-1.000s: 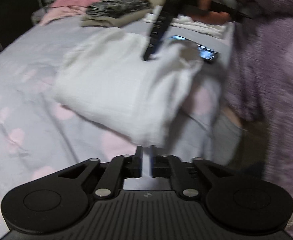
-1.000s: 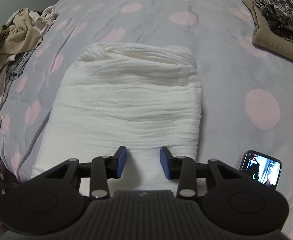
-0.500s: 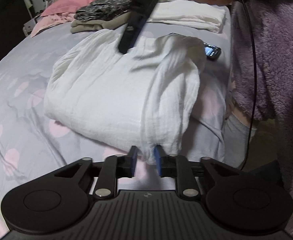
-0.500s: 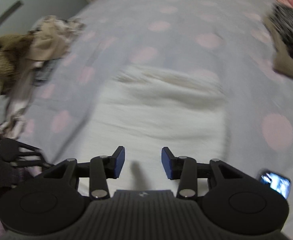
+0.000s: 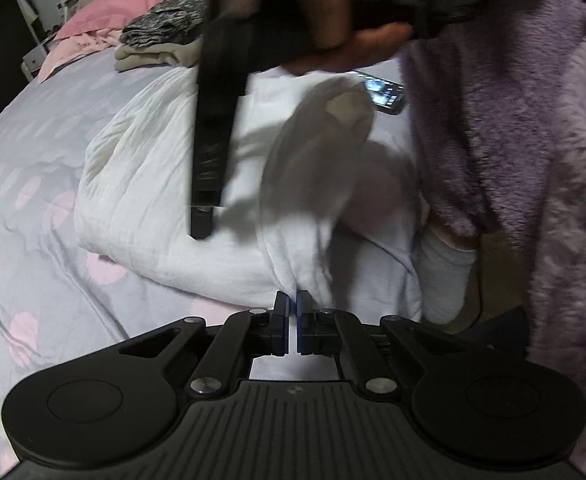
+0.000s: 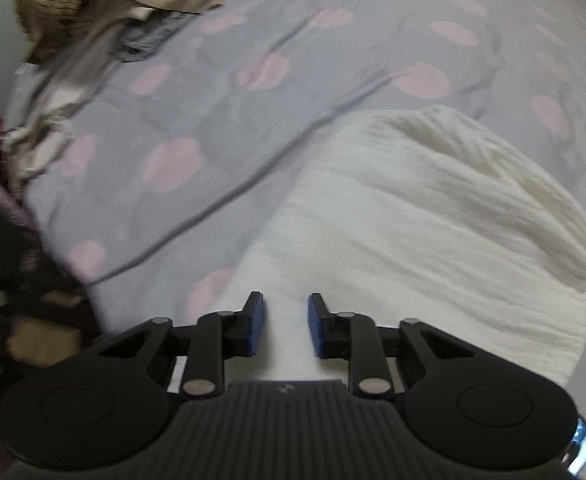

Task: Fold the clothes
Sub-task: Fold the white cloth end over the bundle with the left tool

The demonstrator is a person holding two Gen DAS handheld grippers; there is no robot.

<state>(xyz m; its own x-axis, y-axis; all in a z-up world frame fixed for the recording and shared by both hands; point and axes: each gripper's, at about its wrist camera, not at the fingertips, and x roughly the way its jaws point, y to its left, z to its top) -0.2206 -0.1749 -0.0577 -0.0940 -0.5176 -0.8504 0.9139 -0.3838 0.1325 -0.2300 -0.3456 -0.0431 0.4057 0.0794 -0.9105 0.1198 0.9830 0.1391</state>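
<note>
White cloth (image 5: 145,184) lies partly folded on the lilac bedspread (image 6: 221,128) with pink dots. The left gripper (image 5: 292,312) is pinched nearly closed on a lifted, blurred edge of it. The right gripper (image 6: 284,322) hangs above the cloth with its jaws apart, holding nothing; a phone (image 5: 385,94) lies just beyond.

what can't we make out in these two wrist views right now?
- Left wrist: far part of the white garment and the folded stack, hidden by the right gripper's dark body and the hand crossing the top.
- Left wrist: lifted fold at the left gripper, motion-blurred; its shape is unclear.
- Right wrist: phone, cut off by the frame edge.
- Right wrist: clothes pile, blurred; single items indistinct.
- Right gripper: open above the garment; contact unclear.
</note>
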